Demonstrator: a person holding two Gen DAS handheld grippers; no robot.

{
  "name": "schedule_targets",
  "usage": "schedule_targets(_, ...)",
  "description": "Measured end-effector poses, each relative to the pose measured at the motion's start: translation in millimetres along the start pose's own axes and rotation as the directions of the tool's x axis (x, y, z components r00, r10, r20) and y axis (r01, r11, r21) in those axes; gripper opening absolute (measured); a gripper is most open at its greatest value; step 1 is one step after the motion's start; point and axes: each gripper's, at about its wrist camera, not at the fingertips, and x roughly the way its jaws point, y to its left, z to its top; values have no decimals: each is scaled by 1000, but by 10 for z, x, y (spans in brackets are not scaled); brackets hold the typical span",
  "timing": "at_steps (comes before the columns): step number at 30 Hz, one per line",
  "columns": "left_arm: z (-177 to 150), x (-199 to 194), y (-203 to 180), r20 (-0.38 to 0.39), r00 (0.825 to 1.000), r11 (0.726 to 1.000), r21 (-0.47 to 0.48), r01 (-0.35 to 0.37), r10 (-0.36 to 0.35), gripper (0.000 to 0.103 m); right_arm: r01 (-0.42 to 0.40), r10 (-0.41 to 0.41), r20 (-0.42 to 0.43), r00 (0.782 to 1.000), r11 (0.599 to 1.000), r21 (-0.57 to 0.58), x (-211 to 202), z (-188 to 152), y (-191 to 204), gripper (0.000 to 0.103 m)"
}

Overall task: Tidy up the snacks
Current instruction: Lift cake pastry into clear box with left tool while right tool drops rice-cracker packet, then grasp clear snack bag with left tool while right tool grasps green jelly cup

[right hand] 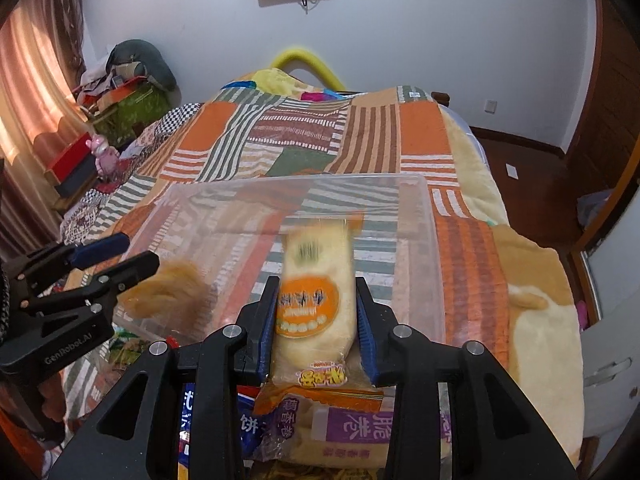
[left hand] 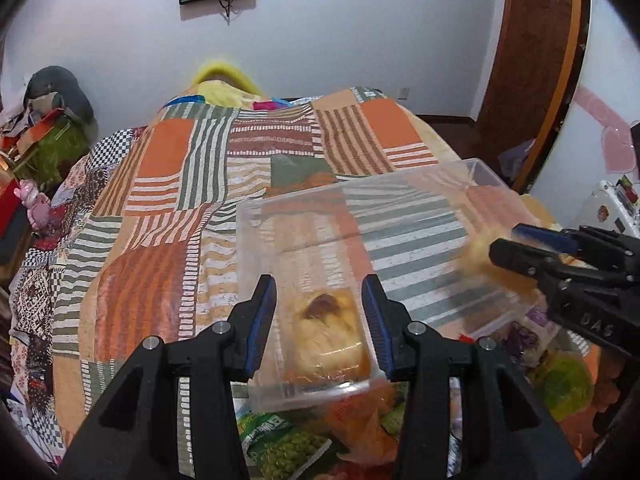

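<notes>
Both grippers hold a snack over the clear plastic bin [right hand: 420, 216] on the patchwork quilt [left hand: 160, 184]: the right gripper [right hand: 316, 320] is clamped on a pale cracker packet with an orange label [right hand: 316, 292], and the left gripper [left hand: 320, 320] pinches a wrapped yellow cake [left hand: 324, 332], seemingly inside the near corner. Each tool is angled steeply downward toward the bin — probably so the packets drop inside rather than onto the loose snack bags [right hand: 340, 432] heaped just before it. Neither snack is released yet.
</notes>
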Motion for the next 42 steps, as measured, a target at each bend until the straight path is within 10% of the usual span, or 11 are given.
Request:
schedule_targets(22,-635,-876,-211,4,997,997,6,78,-78,94,-4,10,105,994,998,-57,-803,-448,57,48)
schedule_targets(42,-1546,-841,191,-98,992,994,-75,76,-83,94,-7,9,44,999,999,-36,-678,-994,74,60)
